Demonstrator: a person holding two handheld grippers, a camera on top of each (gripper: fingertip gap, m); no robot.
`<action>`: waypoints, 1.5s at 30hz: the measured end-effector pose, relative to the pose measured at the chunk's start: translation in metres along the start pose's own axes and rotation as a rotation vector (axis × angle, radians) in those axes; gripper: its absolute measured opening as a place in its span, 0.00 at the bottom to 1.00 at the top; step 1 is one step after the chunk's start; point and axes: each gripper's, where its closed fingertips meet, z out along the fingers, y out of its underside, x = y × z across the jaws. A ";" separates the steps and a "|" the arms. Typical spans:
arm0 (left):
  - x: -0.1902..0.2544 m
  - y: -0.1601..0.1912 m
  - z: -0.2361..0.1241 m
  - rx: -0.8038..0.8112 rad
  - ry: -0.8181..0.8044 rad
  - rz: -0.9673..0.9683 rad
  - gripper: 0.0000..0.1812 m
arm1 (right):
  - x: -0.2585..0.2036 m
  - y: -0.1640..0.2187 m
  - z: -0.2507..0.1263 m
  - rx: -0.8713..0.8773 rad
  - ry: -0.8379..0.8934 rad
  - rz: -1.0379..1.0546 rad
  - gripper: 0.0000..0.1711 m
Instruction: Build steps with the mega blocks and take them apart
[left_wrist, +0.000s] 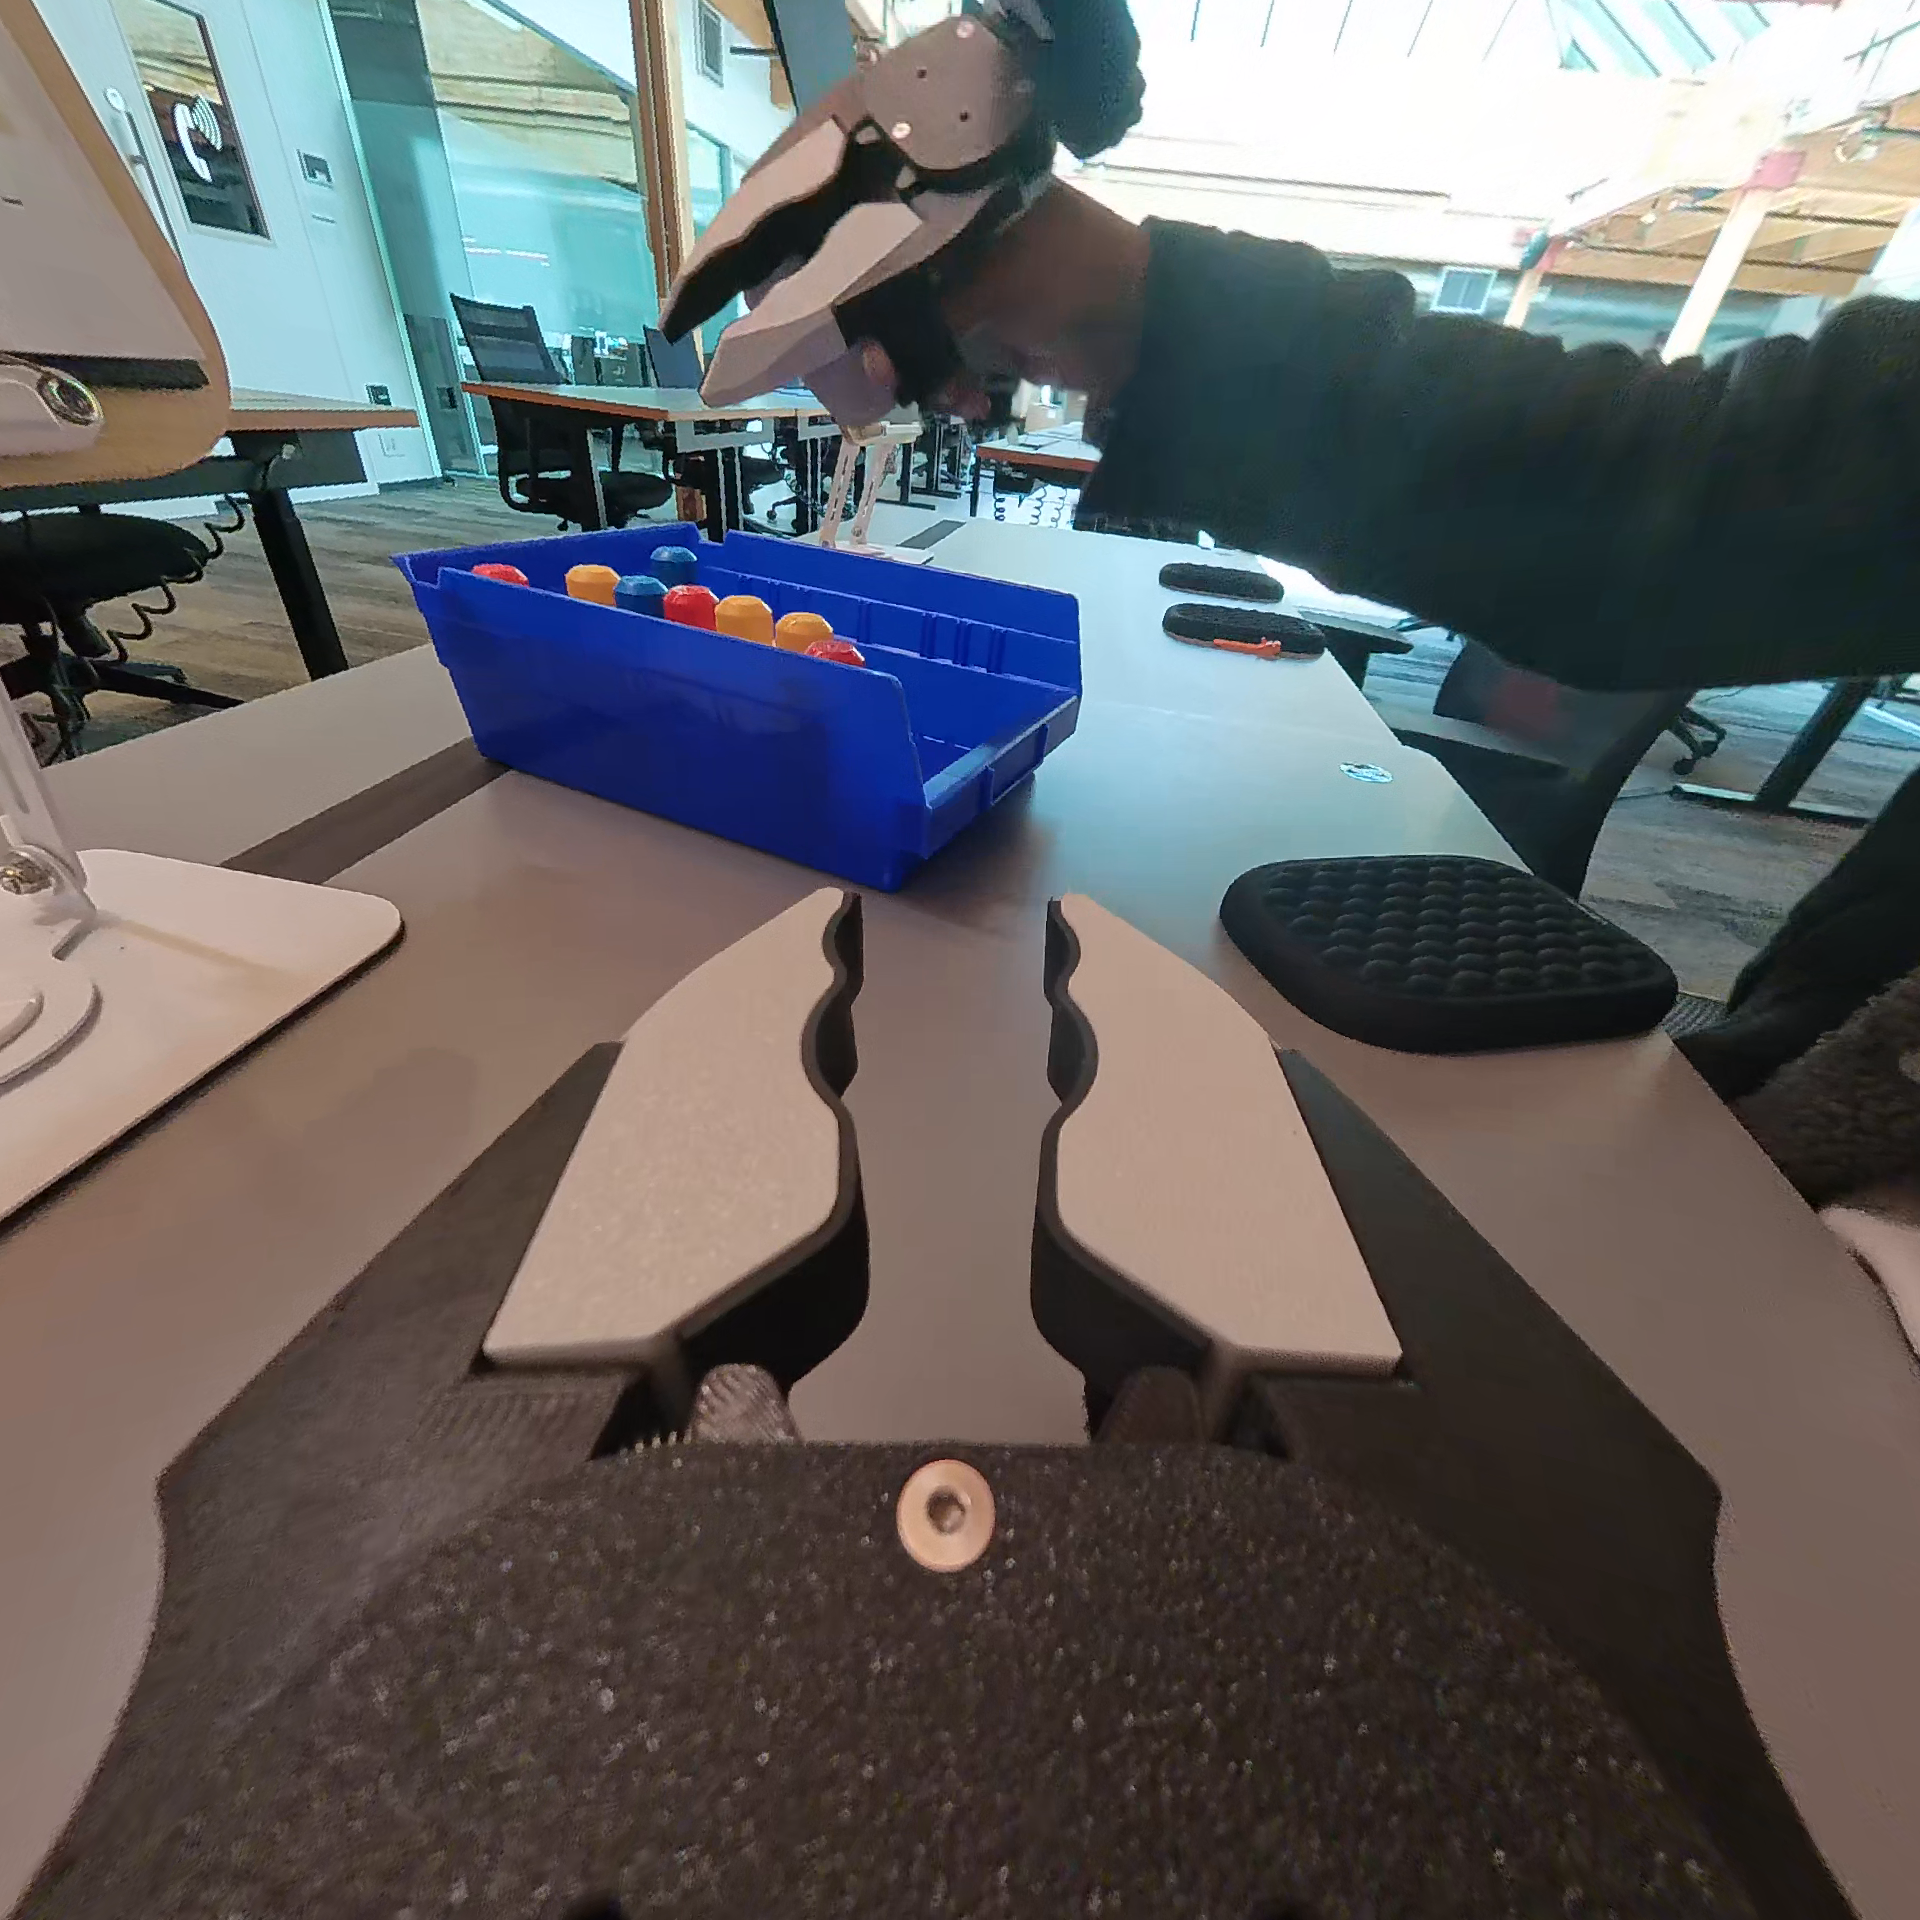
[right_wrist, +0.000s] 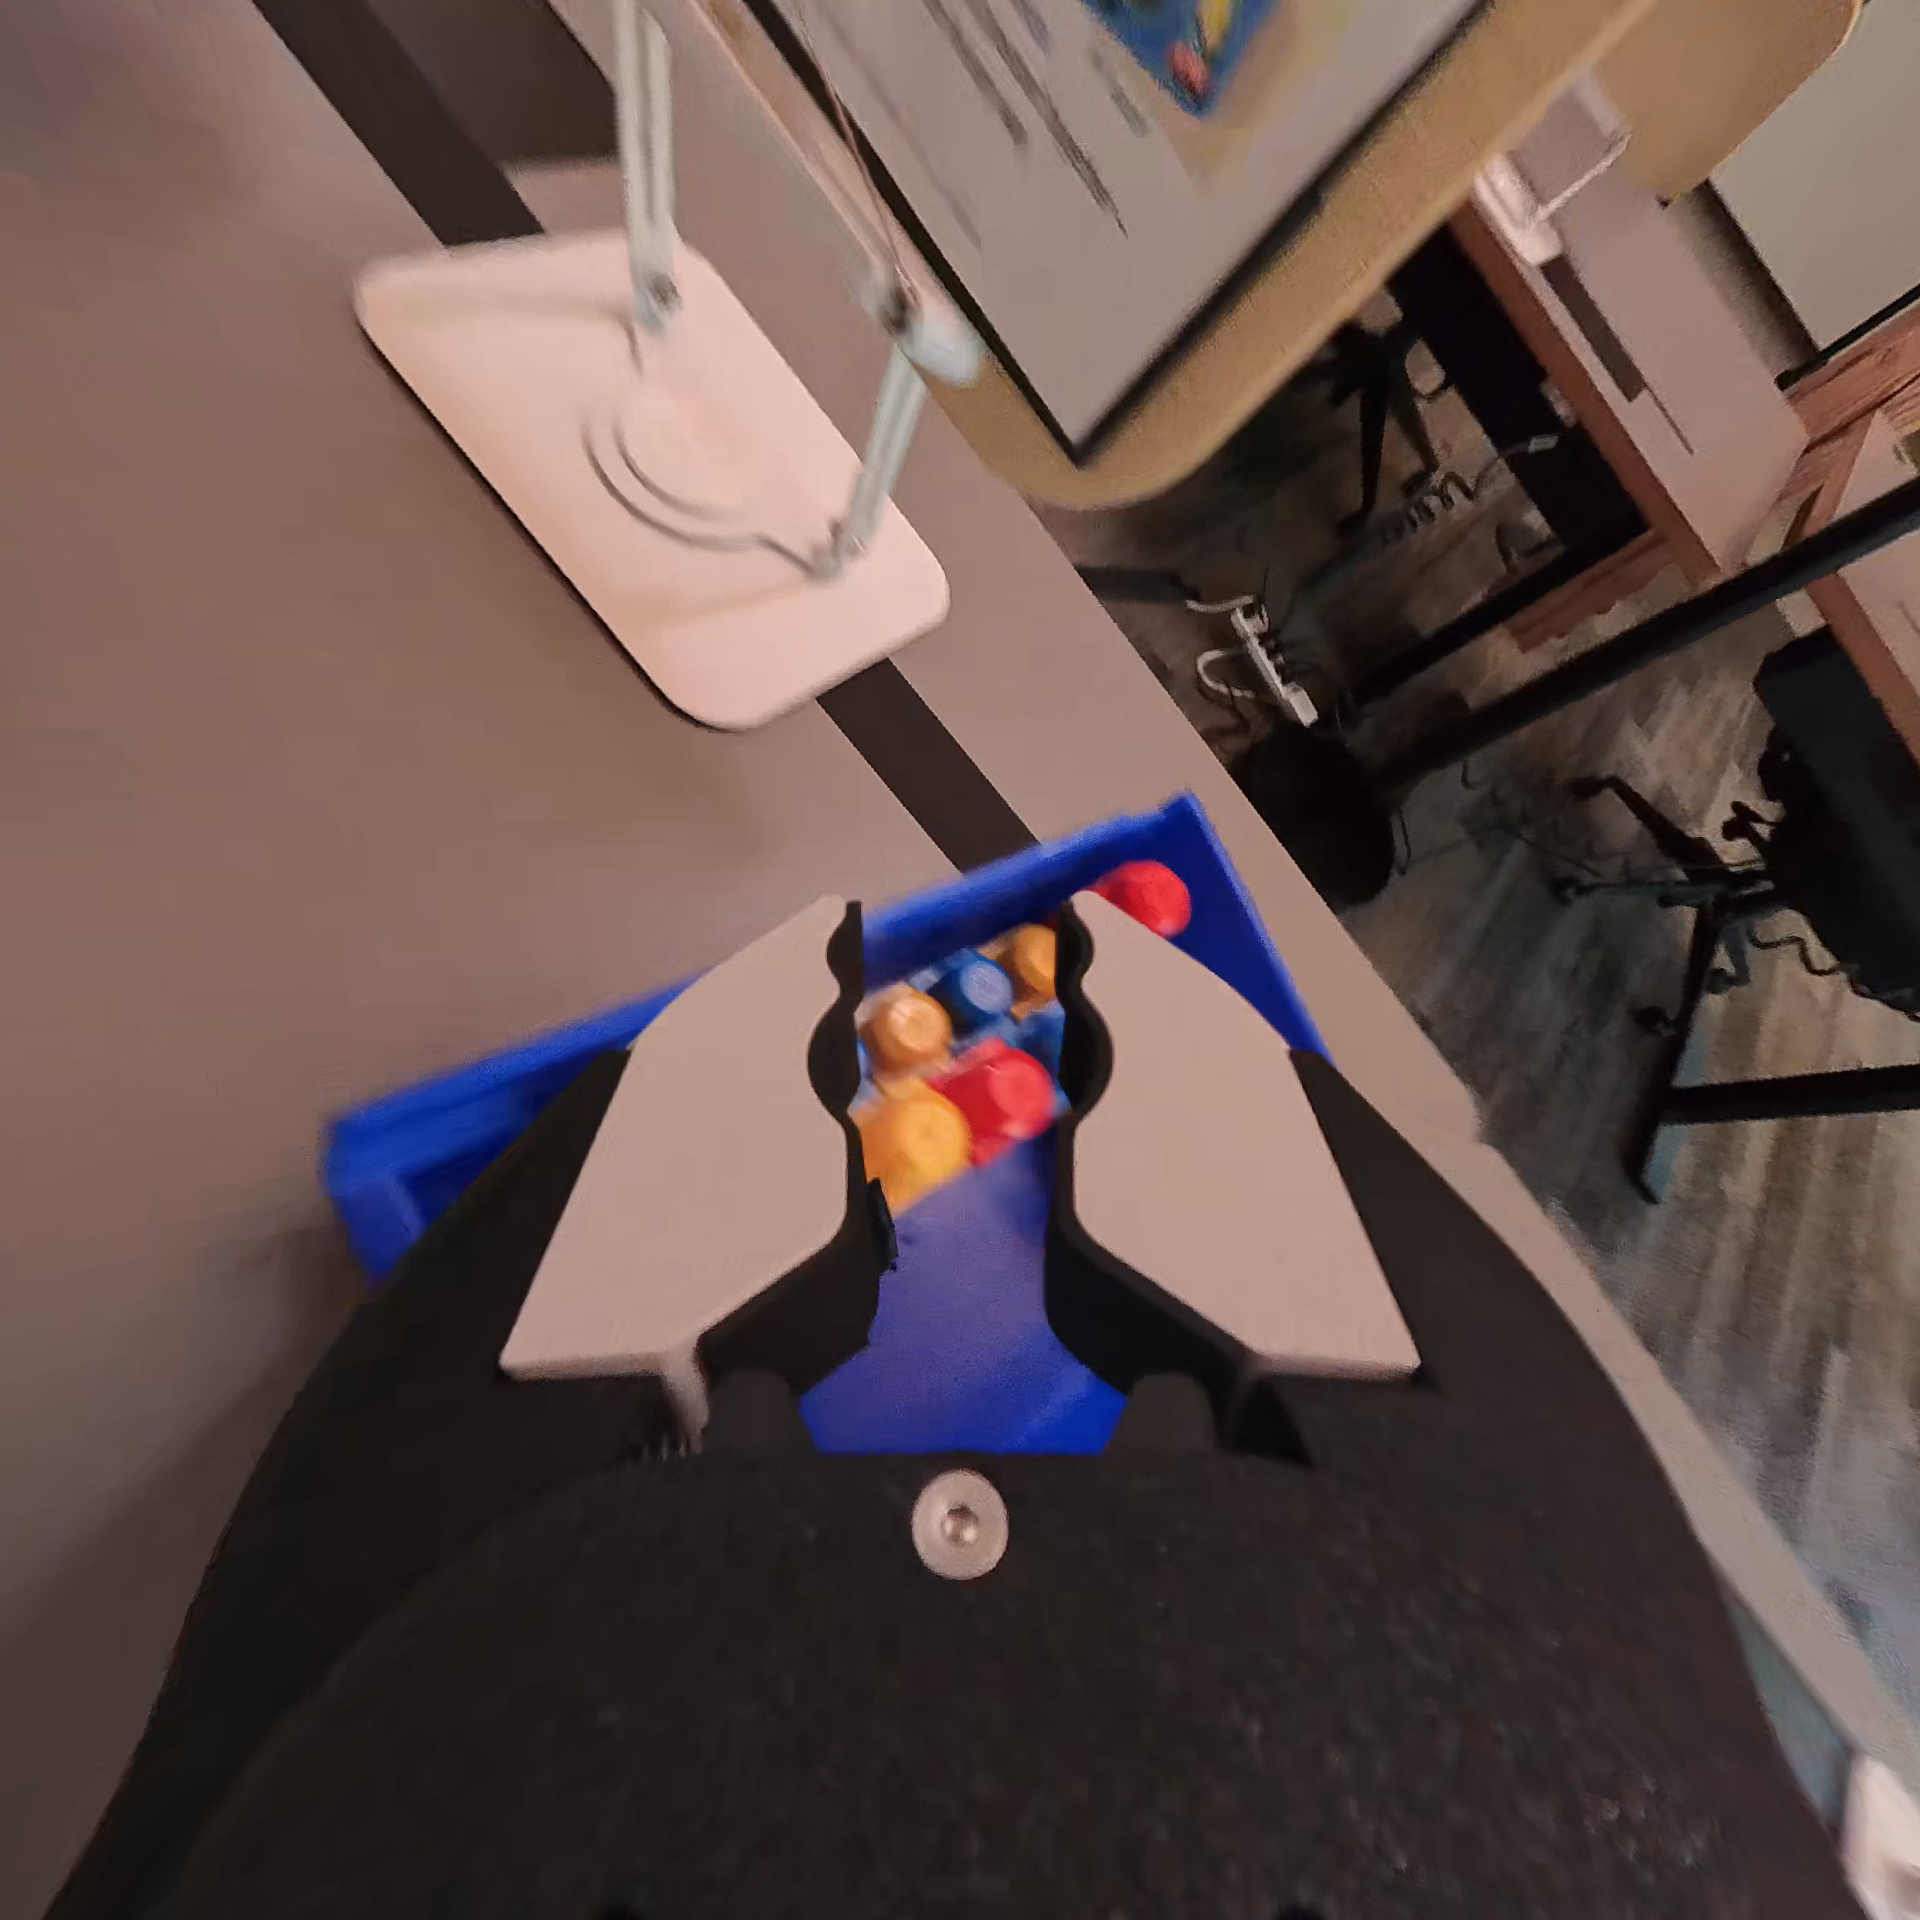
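The left tongs (left_wrist: 951, 914) sit low over the smooth grey surface (left_wrist: 623, 894), their two grey-faced, black-edged fingers (left_wrist: 717, 1122) parted by a moderate gap with only bare surface between them; they hold nothing. Straight ahead of their tips, a little way off, stands the open-topped blue plastic bin (left_wrist: 727, 748); the red, orange and blue studded plastic mega blocks (left_wrist: 717, 613) lie inside it, their rounded studs showing above the near wall. To the right of the left tongs, near them, lies a black rounded-square textured pad (left_wrist: 1444, 945); two more dark oval pads (left_wrist: 1236, 629) lie farther ahead on the right; to the left rests the flat white base plate of a stand (left_wrist: 208, 966).

Above and beyond the bin the right tongs (left_wrist: 701, 348) hang in the air, tips pointing down towards it, carried by a person's dark-sleeved arm (left_wrist: 1507, 468) reaching in from the right. In the right wrist view, which is blurred, the right tongs (right_wrist: 956, 920) are likewise partly open and empty, clear of the bin; the blue bin (right_wrist: 499, 1122) lies directly under them, and the blocks (right_wrist: 966, 1081) show through the gap between the fingers (right_wrist: 707, 1143); the white base plate (right_wrist: 582, 457) lies ahead and to the left of their tips on the surface (right_wrist: 208, 727).
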 end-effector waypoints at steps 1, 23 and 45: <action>0.000 -0.001 0.000 0.003 -0.004 0.004 0.18 | -0.015 -0.008 0.001 0.034 -0.007 0.030 0.20; -0.014 -0.005 -0.007 0.013 -0.113 0.062 0.17 | -0.190 -0.009 0.088 0.155 0.051 0.375 0.01; -0.154 -0.178 -0.239 0.063 -0.953 0.213 0.00 | -0.207 -0.012 0.093 0.202 -0.013 0.278 0.00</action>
